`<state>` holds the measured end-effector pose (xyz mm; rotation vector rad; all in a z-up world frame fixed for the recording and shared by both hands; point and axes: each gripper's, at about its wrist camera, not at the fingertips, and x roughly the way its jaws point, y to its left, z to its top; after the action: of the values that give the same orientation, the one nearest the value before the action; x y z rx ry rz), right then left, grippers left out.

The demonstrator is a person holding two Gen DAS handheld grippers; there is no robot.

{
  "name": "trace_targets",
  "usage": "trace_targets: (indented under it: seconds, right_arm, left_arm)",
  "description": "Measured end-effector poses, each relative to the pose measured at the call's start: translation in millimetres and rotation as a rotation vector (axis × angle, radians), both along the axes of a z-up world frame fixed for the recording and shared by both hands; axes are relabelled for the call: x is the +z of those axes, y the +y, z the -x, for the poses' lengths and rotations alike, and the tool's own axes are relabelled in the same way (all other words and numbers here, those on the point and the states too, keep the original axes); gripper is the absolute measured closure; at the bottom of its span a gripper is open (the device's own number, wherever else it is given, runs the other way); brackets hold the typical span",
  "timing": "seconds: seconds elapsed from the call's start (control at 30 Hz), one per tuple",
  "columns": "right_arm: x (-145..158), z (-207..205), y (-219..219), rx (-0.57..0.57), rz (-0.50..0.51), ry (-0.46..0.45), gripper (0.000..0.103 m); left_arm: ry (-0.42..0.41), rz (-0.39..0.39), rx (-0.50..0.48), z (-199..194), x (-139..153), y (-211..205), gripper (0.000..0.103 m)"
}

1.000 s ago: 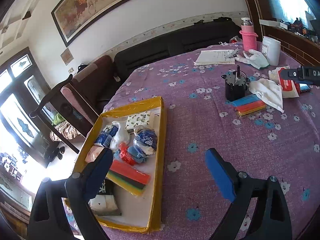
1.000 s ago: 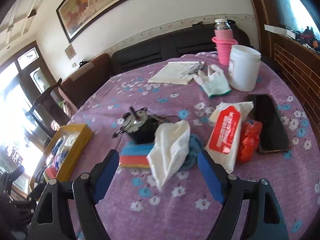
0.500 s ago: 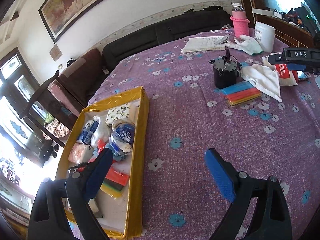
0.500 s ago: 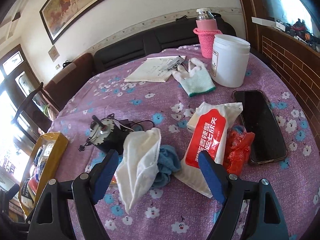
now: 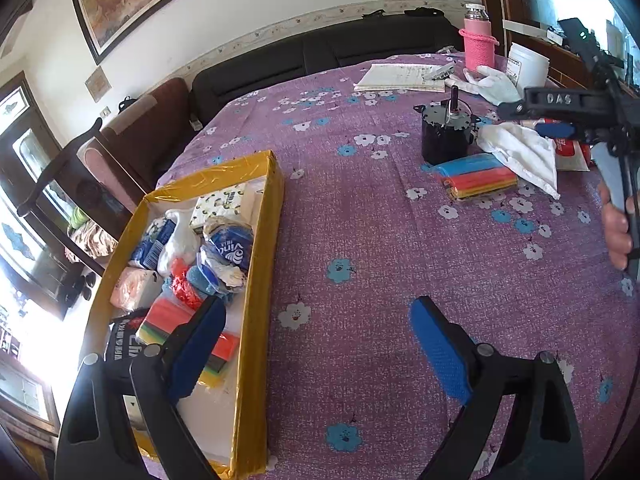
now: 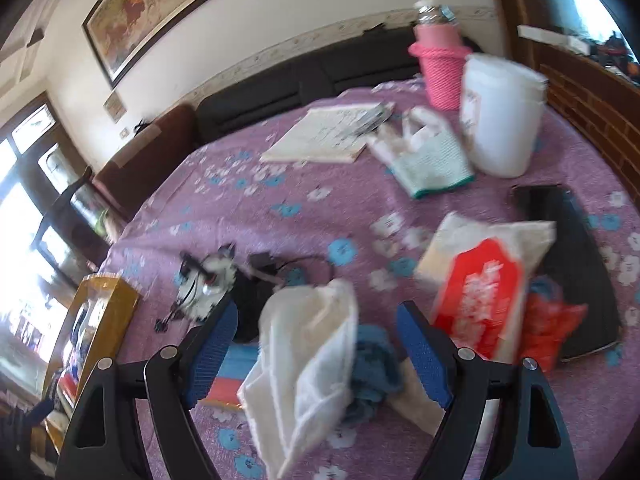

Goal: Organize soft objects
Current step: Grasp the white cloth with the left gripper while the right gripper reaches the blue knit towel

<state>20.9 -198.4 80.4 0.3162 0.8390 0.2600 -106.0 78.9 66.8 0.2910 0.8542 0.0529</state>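
Observation:
A yellow tray [image 5: 267, 240] at the table's left holds several soft packs, cloths and a sponge stack. My left gripper [image 5: 316, 344] is open and empty, low over the purple tablecloth beside the tray's right wall. My right gripper [image 6: 316, 344] is open, its jaws either side of a white cloth [image 6: 308, 364] that lies on a blue cloth [image 6: 374, 364]. The white cloth [image 5: 524, 152] also shows in the left wrist view, next to a striped sponge stack [image 5: 476, 178]. A red-and-white wipes pack [image 6: 480, 280] and a red bag [image 6: 548, 328] lie to the right.
A black motor [image 5: 446, 132] with a cable stands by the sponges. A phone [image 6: 572, 264], white tub [image 6: 500, 116], pink flask [image 6: 438, 68], glove [image 6: 428, 156] and notebook [image 6: 328, 132] lie further back. A sofa and chairs stand beyond the table edge.
My right gripper has moved forward and down until its jaws flank the white cloth. My left gripper has drifted right and back from over the tray.

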Motion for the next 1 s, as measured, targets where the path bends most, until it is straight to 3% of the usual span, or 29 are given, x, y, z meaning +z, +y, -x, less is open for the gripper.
trace_targets:
  seconds: [0.13,0.27,0.3,0.43,0.5,0.6,0.73,0.87,1.0]
  right_arm:
    - [2,12,25,0.212,-0.063,0.001,0.018]
    - [16,34,40,0.611,-0.450,0.054,0.018]
    - [21,41,41,0.627,-0.438,0.029,0.018]
    - [25,42,26,0.420,-0.261,-0.031,0.018]
    - [17,36,15,0.250,-0.130,-0.029,0.018]
    - [5,29,6,0.127,0.000,0.004,0.018]
    - [10,27,-16,0.046,-0.047,-0.012,0.018]
    - [23,36,-35,-0.021,-0.099,-0.071,0.018]
    - [25,37,-52,-0.056,-0.152,-0.075,0.018]
  left_arm:
    - [0.016,0.028,-0.002,-1,-3,2,0.010]
    - [0.034,0.094,-0.015,-4,-3,3,0.010]
    - [0.036,0.114,-0.021,-4,-2,3,0.010]
    - [0.057,0.201,-0.050,-9,-2,0,0.010]
    - [0.075,0.242,-0.065,-15,-2,-3,0.010]
    - [0.087,0.311,-0.083,-31,-4,-11,0.010]
    - [0.078,0.384,-0.187,-58,-5,-40,0.010]
    - [0.060,0.340,-0.311,-77,-12,-82,0.010]
    - [0.046,0.289,-0.365,-104,-20,-113,0.010]
